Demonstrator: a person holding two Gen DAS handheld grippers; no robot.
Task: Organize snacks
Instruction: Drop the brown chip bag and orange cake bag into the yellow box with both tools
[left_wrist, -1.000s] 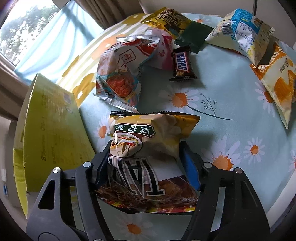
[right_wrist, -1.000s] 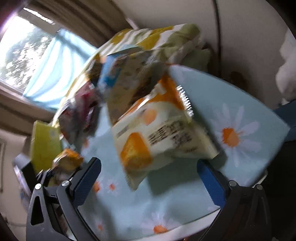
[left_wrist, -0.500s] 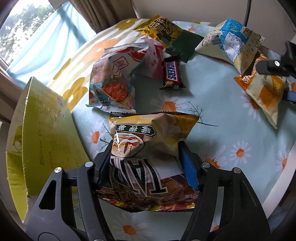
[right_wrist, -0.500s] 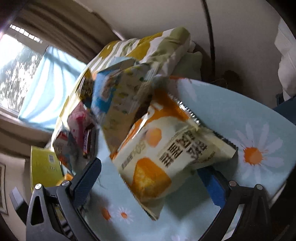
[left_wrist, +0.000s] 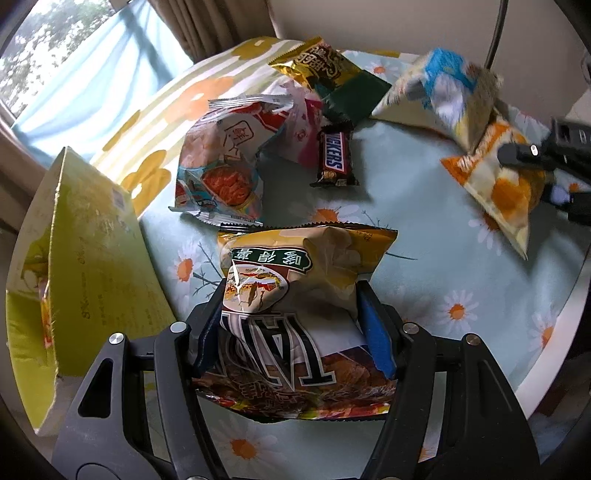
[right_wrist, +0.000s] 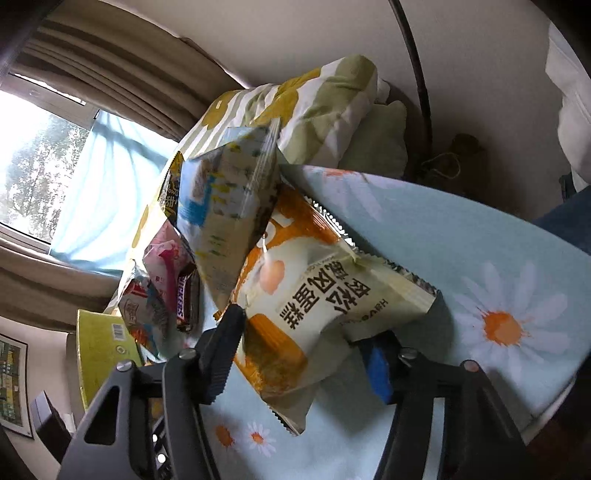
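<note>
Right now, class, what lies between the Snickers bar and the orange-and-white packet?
Left wrist view: only bare daisy-print cloth lies between the Snickers bar and the orange-and-white packet.

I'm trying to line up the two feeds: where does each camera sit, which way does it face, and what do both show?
Left wrist: sits on the left tongs, looking forward across the daisy cloth toward the window; its tongs are shut on a chips bag, and the right tongs show at the right edge.
Right wrist: sits on the right tongs, looking along the table toward the window; its tongs straddle an orange-and-white bag.
Shared: that bag, the Snickers and the yellow box.
</note>
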